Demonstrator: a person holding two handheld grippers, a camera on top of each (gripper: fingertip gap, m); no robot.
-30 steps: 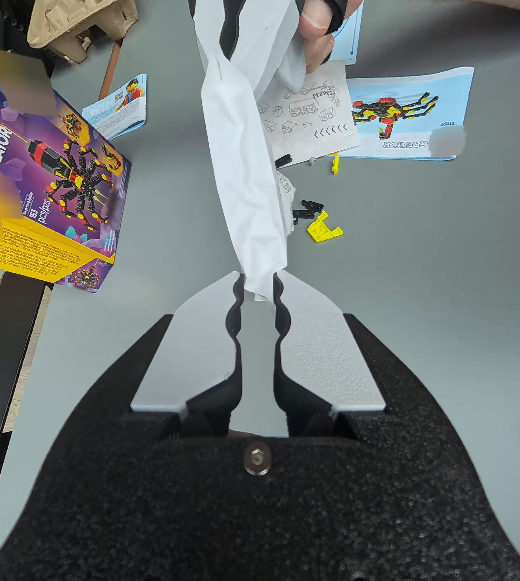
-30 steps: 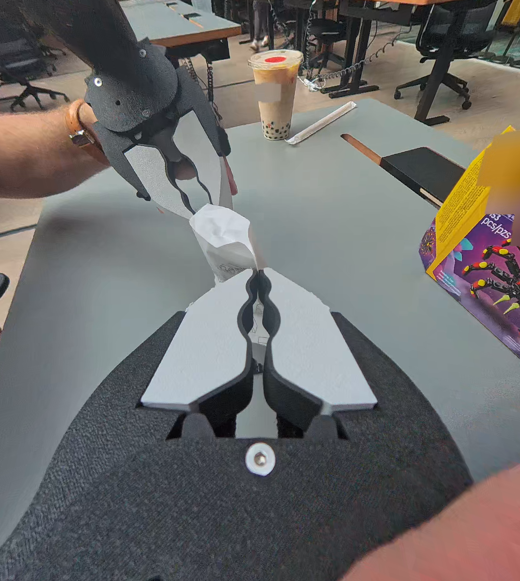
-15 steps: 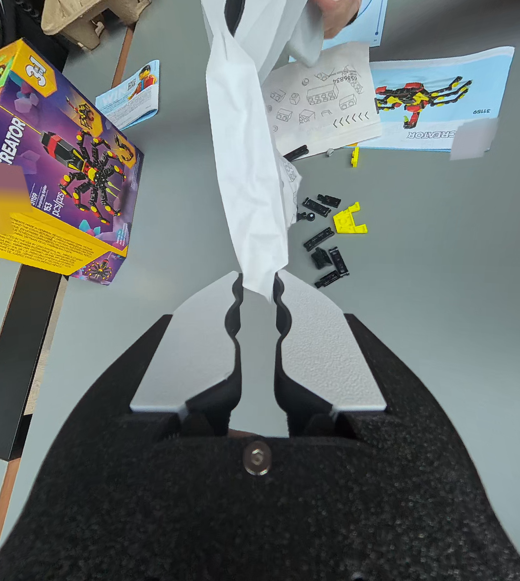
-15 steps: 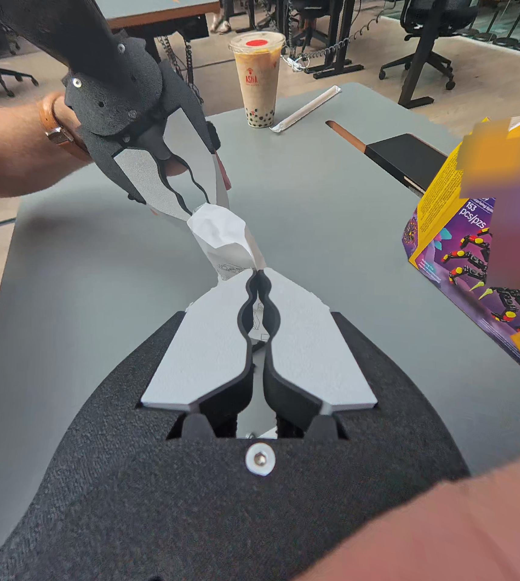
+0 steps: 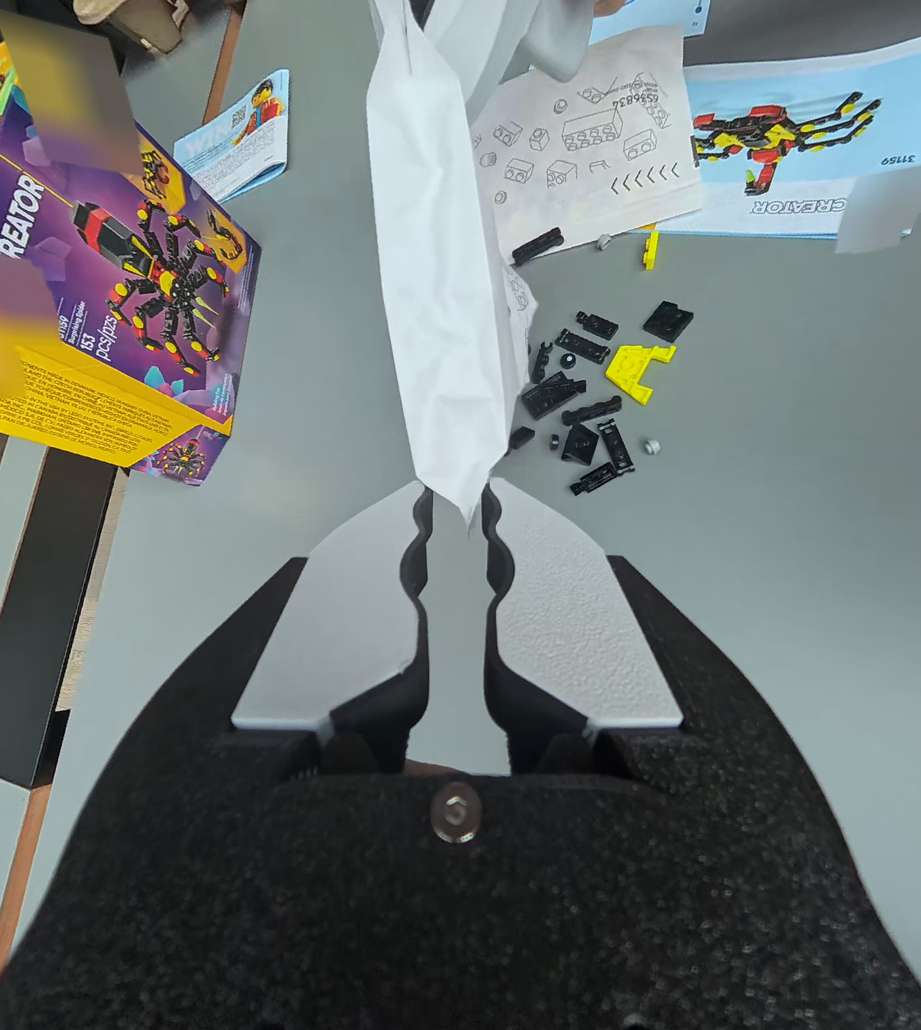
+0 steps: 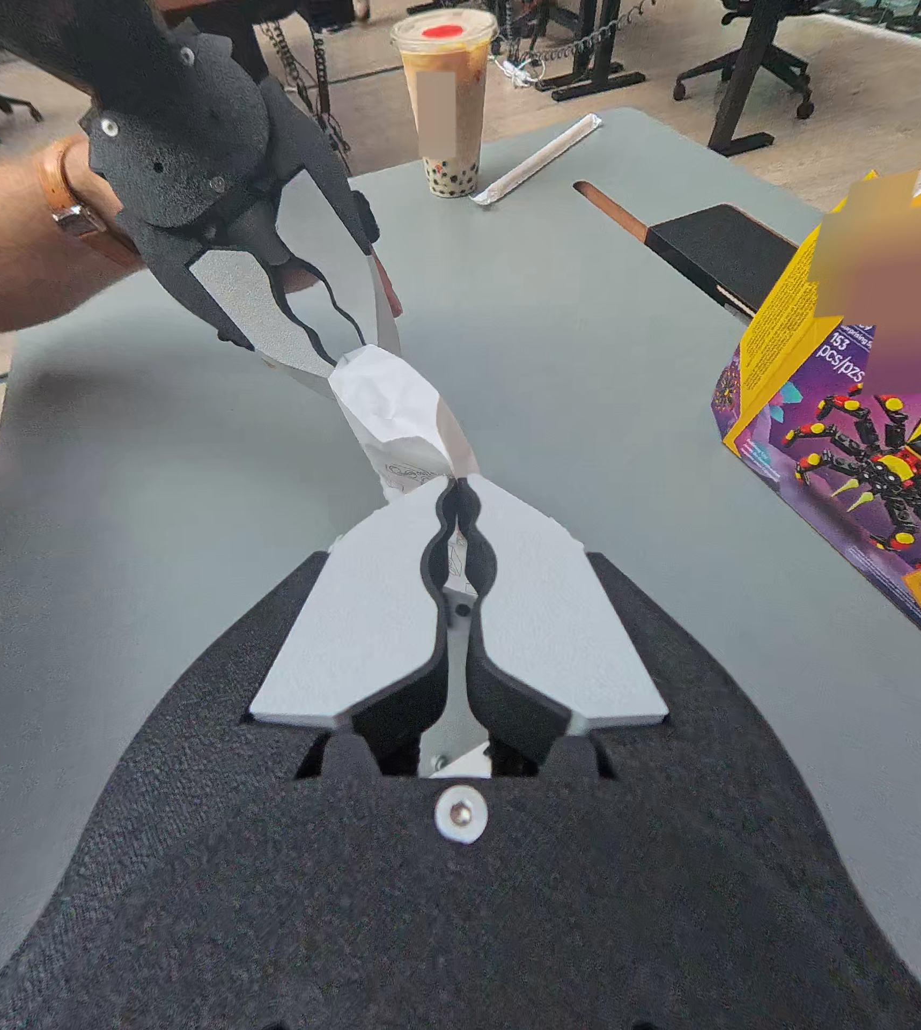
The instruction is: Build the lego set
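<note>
Lego pieces (image 5: 586,390) — black, yellow — lie scattered on the grey table (image 5: 781,557). The white paper bag (image 5: 435,278) stretches between both grippers: the right gripper (image 6: 457,490) pinches it tight, while the left gripper (image 5: 455,501) grips its corner, jaws narrowly apart.

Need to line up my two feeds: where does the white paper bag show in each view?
Left wrist view: the white paper bag hangs down the upper middle, its bottom tip between the left claw tips.
Right wrist view: the bag is at centre, stretched between the right claw and the left claw.
Shared landmark: the purple and yellow box.
</note>
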